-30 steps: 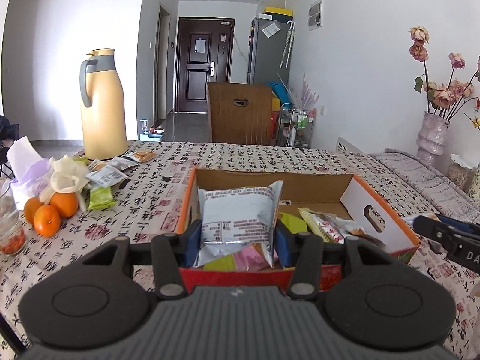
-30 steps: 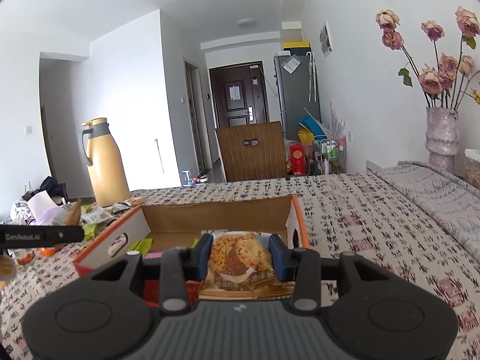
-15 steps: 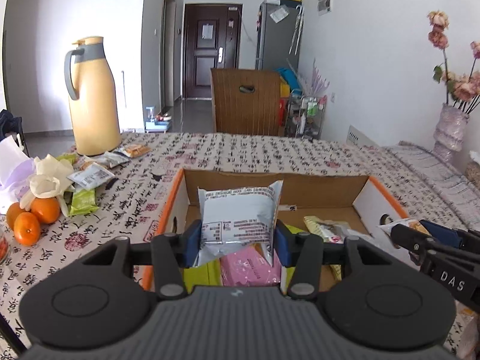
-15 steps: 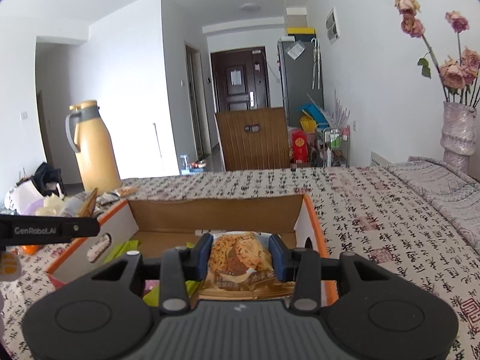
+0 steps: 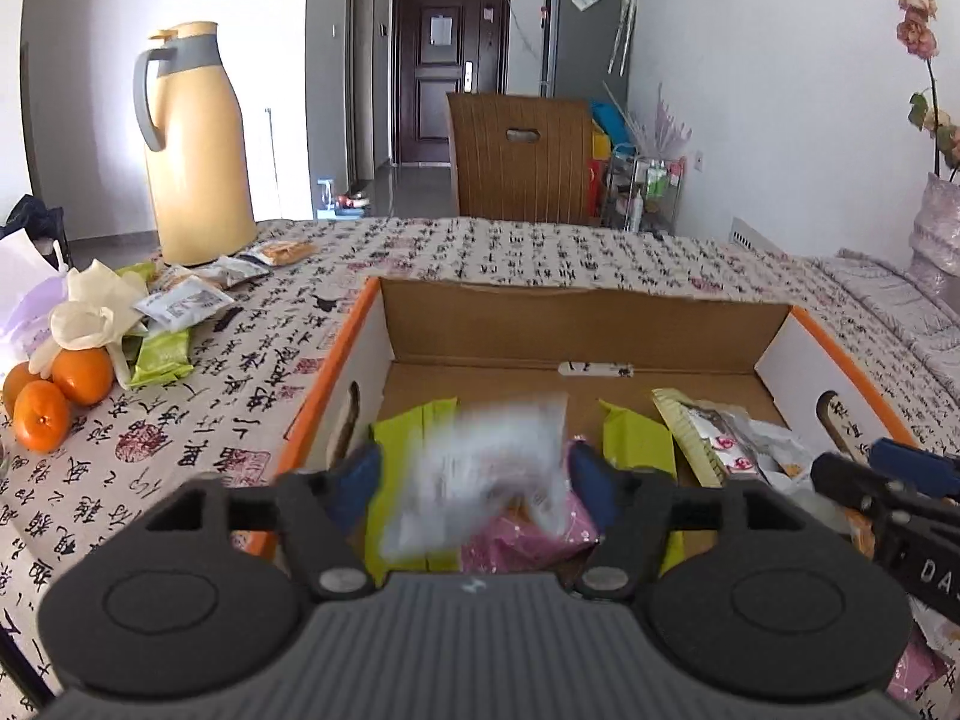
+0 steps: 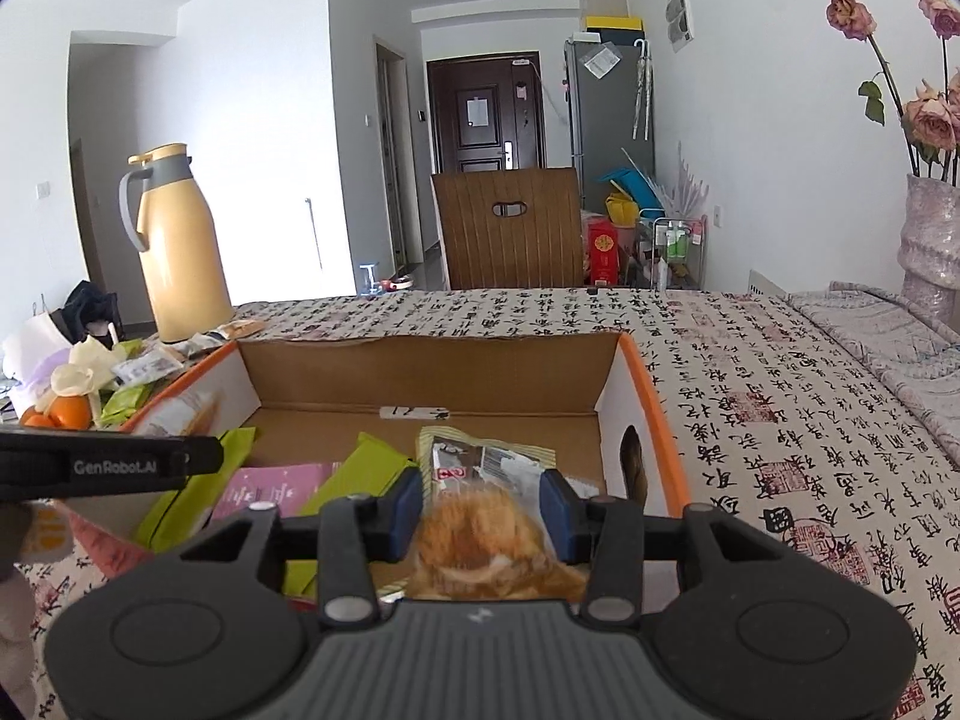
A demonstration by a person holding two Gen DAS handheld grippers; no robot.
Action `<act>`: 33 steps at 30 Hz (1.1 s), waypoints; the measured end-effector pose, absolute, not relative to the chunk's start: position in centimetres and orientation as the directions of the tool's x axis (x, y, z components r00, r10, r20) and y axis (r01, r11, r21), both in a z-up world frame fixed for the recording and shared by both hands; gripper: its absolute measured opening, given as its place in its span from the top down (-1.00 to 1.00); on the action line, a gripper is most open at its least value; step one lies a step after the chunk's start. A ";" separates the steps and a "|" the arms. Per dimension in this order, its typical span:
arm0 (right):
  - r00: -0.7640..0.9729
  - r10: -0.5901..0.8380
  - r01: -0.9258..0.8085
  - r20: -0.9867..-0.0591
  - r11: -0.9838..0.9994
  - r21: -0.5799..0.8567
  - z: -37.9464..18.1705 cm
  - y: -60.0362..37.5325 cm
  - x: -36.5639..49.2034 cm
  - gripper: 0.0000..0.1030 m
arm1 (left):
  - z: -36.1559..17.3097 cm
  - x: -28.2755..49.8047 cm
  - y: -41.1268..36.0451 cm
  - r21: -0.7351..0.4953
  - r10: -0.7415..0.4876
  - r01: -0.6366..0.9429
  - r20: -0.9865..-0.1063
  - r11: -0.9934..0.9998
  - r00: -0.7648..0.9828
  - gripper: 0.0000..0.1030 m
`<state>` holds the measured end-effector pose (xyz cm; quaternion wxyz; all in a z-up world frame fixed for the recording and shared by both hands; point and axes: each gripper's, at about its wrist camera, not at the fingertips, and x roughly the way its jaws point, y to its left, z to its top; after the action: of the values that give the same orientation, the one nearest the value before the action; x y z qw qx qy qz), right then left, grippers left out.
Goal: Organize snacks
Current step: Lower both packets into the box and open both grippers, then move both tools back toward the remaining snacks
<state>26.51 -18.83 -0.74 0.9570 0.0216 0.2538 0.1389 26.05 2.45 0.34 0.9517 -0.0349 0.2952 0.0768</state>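
Left gripper (image 5: 474, 474): jaws have just been opening, pads now clear of the silvery packet (image 5: 480, 474), which shows as a blur between them above the cardboard box (image 5: 588, 324). Right gripper (image 6: 480, 510): jaws have just been opening too, and the orange snack bag (image 6: 486, 546) is blurred between the parted pads, over the box's right end. Down in the box lie green packets (image 5: 636, 438), a pink packet (image 5: 528, 540) and a printed wrapper (image 6: 480, 462). More snacks (image 5: 180, 306) sit on the patterned tablecloth (image 6: 780, 420) by the oranges (image 5: 60, 390) and yellow jug (image 5: 192, 144).
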 end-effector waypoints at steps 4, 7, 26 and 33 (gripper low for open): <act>0.852 0.266 -0.240 -0.450 0.964 0.117 -0.6 -19.3 25.8 -0.95 | 1.2 24.8 2.6 -0.039 0.133 -0.177 -0.509 0.983 0.850 -1.00; 0.852 0.275 -0.239 -0.445 0.962 0.135 -0.3 -19.6 25.5 -1.00 | 1.5 24.5 2.7 -0.055 0.107 -0.157 -0.510 0.986 0.853 -1.00; 0.880 0.273 -0.249 -0.388 0.962 0.114 1.3 -21.5 20.2 -1.00 | 3.3 19.0 3.9 -0.102 0.117 -0.176 -0.427 0.979 0.897 -1.00; 0.888 0.282 -0.249 -0.364 0.959 0.137 1.7 -22.9 17.4 -1.00 | 3.4 15.7 4.1 -0.112 0.096 -0.154 -0.410 0.982 0.907 -1.00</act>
<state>17.42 -22.94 1.72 0.9706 0.0432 0.1934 0.1368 15.73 4.12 3.43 0.9740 -0.0709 0.2056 0.0642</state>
